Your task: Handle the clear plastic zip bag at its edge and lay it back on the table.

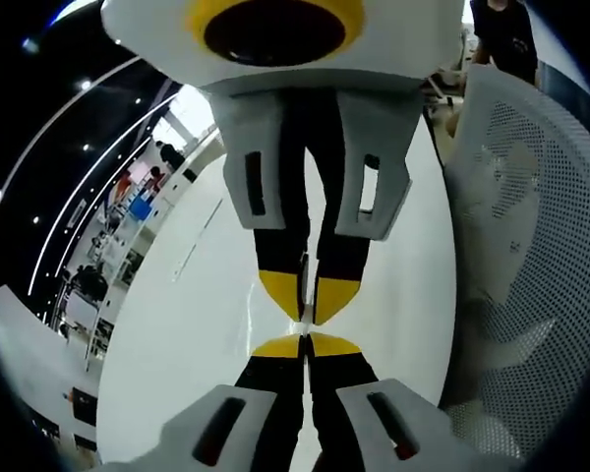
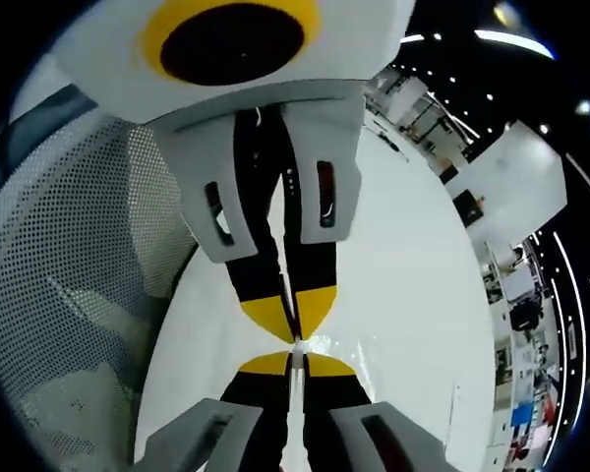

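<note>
My left gripper [image 1: 305, 346] rises from the bottom of the left gripper view with its jaws pressed together. My right gripper [image 1: 308, 300] comes down from the top, also shut, its yellow tips almost touching the left's. In the right gripper view the right gripper [image 2: 293, 362] is at the bottom and the left gripper [image 2: 293, 329] above it, tip to tip. The clear zip bag [image 2: 332, 346] shows only as a thin glinting film at the meeting tips, running off to the right; both pairs of jaws seem closed on its edge. Most of the bag is too transparent to trace.
The white table [image 1: 187, 324] lies behind the grippers, also seen in the right gripper view [image 2: 413, 285]. A white mesh chair back [image 1: 531, 246] stands close beside them [image 2: 69, 275]. A person in dark clothes [image 1: 506, 39] stands at the far end. Shelves and people [image 1: 128, 202] line the room's side.
</note>
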